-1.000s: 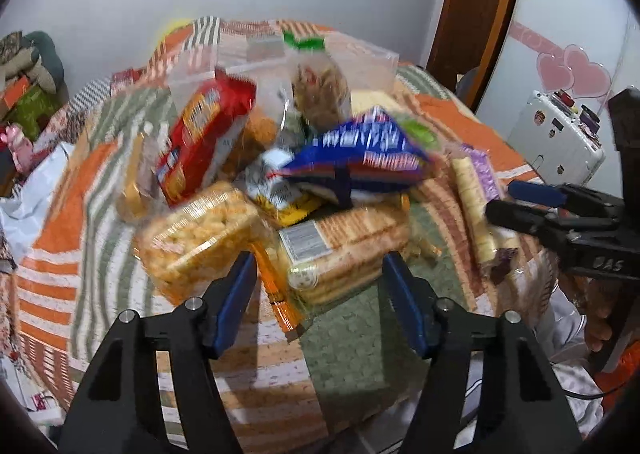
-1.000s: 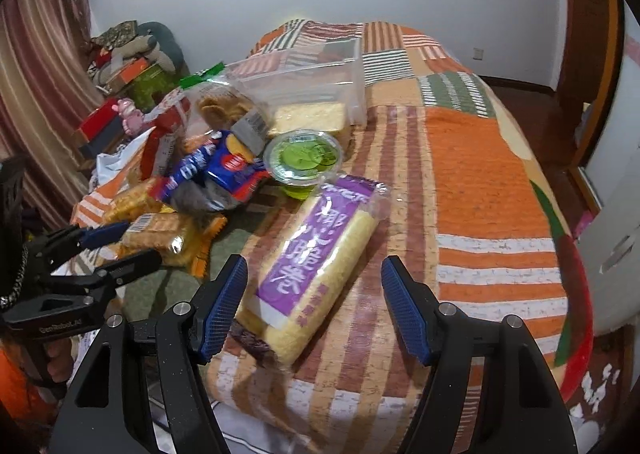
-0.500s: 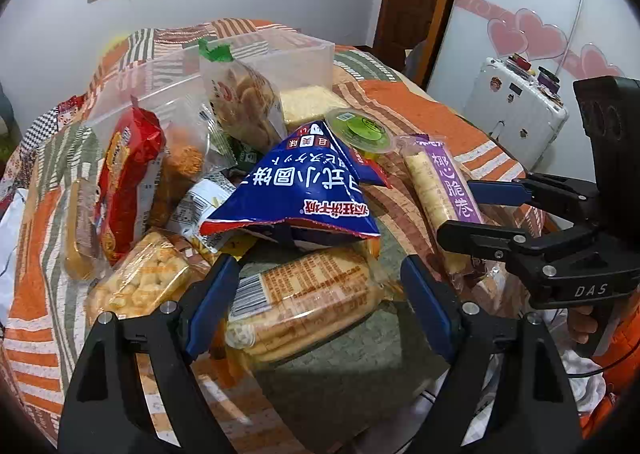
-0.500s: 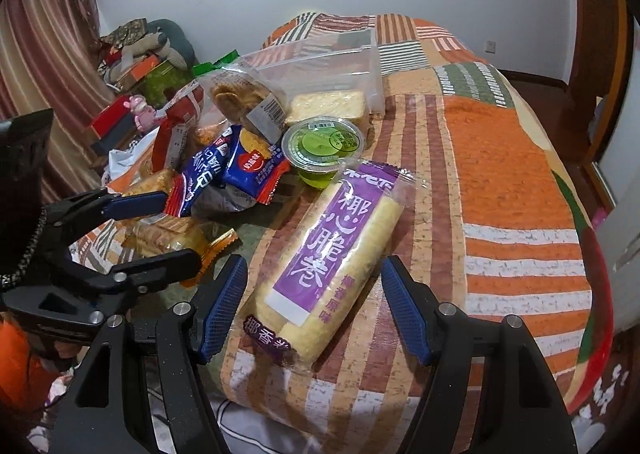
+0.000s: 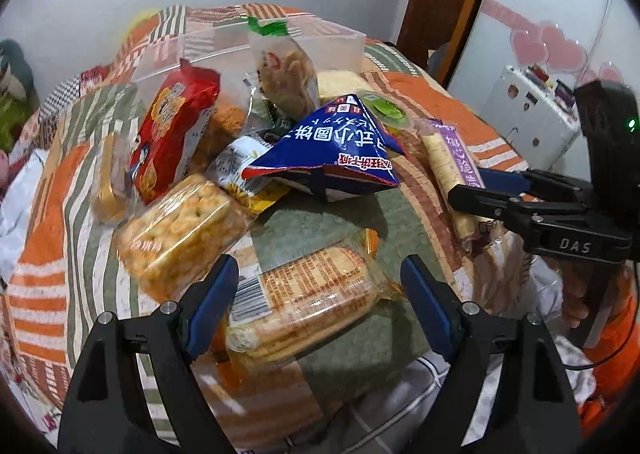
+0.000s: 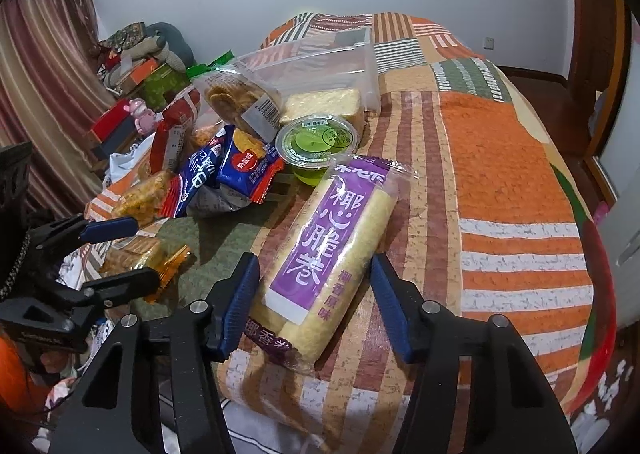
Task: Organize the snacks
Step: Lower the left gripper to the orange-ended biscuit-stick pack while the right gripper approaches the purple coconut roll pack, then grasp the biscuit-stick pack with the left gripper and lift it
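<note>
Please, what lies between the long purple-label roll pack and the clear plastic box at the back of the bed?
In the right wrist view, a green jelly cup sits between the purple-label roll pack and the clear plastic box, with a pale yellow cake pack just behind the cup.

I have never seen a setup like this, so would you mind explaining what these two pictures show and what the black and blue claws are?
Those claws are hand-held grippers, one per hand, each carrying a fisheye camera. The left camera shows the left gripper open around a biscuit pack. The right camera shows the right gripper open around a purple roll pack. Nothing is gripped. Both packs lie on a striped quilt beside a green jelly cup, a blue snack bag and a clear bin.
</note>
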The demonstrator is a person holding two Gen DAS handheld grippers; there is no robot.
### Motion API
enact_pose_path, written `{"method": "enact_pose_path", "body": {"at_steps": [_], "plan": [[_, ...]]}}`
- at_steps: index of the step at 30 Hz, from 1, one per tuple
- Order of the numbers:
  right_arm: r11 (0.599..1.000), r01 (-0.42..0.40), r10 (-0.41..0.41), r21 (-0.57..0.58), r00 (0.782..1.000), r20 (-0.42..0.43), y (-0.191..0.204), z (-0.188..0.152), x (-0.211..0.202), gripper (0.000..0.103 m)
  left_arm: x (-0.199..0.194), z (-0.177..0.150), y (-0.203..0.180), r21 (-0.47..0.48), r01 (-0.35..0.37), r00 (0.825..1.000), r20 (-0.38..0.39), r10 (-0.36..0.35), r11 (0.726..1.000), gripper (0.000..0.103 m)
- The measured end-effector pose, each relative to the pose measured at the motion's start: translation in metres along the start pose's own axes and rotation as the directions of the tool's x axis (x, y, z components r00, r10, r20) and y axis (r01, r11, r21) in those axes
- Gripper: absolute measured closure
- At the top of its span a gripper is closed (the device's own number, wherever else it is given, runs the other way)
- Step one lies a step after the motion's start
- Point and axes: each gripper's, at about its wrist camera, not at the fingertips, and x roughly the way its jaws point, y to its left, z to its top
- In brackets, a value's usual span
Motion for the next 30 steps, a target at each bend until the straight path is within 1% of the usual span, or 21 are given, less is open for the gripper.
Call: {"method": "enact_pose_path", "body": {"at_steps": [1,4,6,8,10,11,12,13,14,15,16,17,19,20,23,26,27,28,29,30], "plan": [[1.0,-0.003,0.003,0.002,1.0,-0.001,0.0,0.0,-0.001,0.05,-0.001,0.0,0.001,-0.003,0.005,1.0,0.001,-0.005,1.0,0.015],[1.0,-0.006,0.006,0.005,1.0,-0.003,-0.001,-0.001,-0.002,0.05,-0.005,-0.005,0.004,0.002,0.015,1.0,0.005,-0.015,1.0,0.011],[1.0,-0.007,0.007,0.004,1.0,-0.002,-0.001,-0.002,-0.004,0.05,0.001,-0.009,0.004,0.012,0.036,0.999,-0.02,-0.036,0.999,0.011],[1.0,-0.006,0.006,0.004,1.0,-0.001,0.0,-0.002,-0.004,0.05,0.008,-0.016,0.007,0.011,0.028,0.999,-0.034,-0.027,1.0,0.011],[1.0,-0.005,0.005,0.002,1.0,-0.001,0.001,-0.003,-0.004,0.05,0.01,-0.022,0.007,0.026,0.014,1.0,-0.013,-0.013,1.0,0.012],[1.0,-0.005,0.005,0.001,1.0,-0.002,0.001,-0.003,-0.004,0.05,0.01,-0.025,0.006,0.039,-0.011,1.0,0.006,0.011,0.999,0.015],[1.0,-0.005,0.005,0.0,1.0,-0.003,0.001,-0.003,-0.004,0.05,0.01,-0.026,0.005,0.044,-0.032,0.999,0.016,0.031,0.998,0.023],[1.0,-0.005,0.005,-0.001,1.0,-0.004,0.002,-0.003,-0.003,0.05,0.01,-0.027,0.005,0.049,-0.064,0.998,0.022,0.063,0.997,0.035],[1.0,-0.004,0.004,-0.001,1.0,-0.005,0.002,-0.003,-0.003,0.05,0.01,-0.028,0.005,0.053,-0.095,0.995,0.028,0.094,0.994,0.04],[1.0,-0.005,0.005,-0.001,1.0,-0.005,0.002,-0.003,-0.003,0.05,0.008,-0.028,0.007,0.044,-0.096,0.995,0.036,0.094,0.994,0.047],[1.0,-0.007,0.007,0.002,1.0,-0.006,0.002,-0.002,-0.002,0.05,0.007,-0.029,0.009,0.031,-0.089,0.995,0.041,0.087,0.996,0.058],[1.0,-0.008,0.008,0.004,1.0,-0.007,0.002,-0.002,-0.002,0.05,0.005,-0.029,0.013,0.012,-0.081,0.996,0.044,0.081,0.997,0.062],[1.0,-0.007,0.007,0.003,1.0,-0.006,0.002,-0.002,-0.002,0.05,0.001,-0.028,0.025,-0.034,-0.068,0.996,0.047,0.069,0.997,0.082],[1.0,-0.007,0.007,0.003,1.0,-0.007,0.002,-0.002,-0.002,0.05,0.0,-0.028,0.03,-0.061,-0.056,0.997,0.048,0.059,0.997,0.084],[1.0,-0.007,0.007,0.003,1.0,-0.008,0.002,-0.002,-0.001,0.05,-0.004,-0.027,0.037,-0.106,-0.025,0.999,0.043,0.03,0.994,0.085],[1.0,-0.009,0.01,0.009,1.0,-0.013,0.001,-0.001,0.0,0.05,-0.015,-0.026,0.033,-0.104,-0.045,0.997,0.059,0.051,0.994,0.084],[1.0,-0.012,0.013,0.014,1.0,-0.014,0.0,-0.001,0.0,0.05,-0.02,-0.026,0.035,-0.108,-0.049,0.996,0.062,0.056,0.993,0.08],[1.0,-0.016,0.016,0.02,1.0,-0.014,0.0,-0.001,0.0,0.05,-0.024,-0.026,0.035,-0.116,-0.054,0.996,0.066,0.062,0.992,0.07],[1.0,-0.018,0.018,0.023,1.0,-0.015,-0.001,0.0,0.0,0.05,-0.03,-0.027,0.038,-0.132,-0.064,0.995,0.071,0.074,0.989,0.064],[1.0,-0.018,0.019,0.024,1.0,-0.016,-0.002,0.0,0.0,0.05,-0.037,-0.029,0.042,-0.148,-0.08,0.993,0.079,0.092,0.986,0.052]]}}
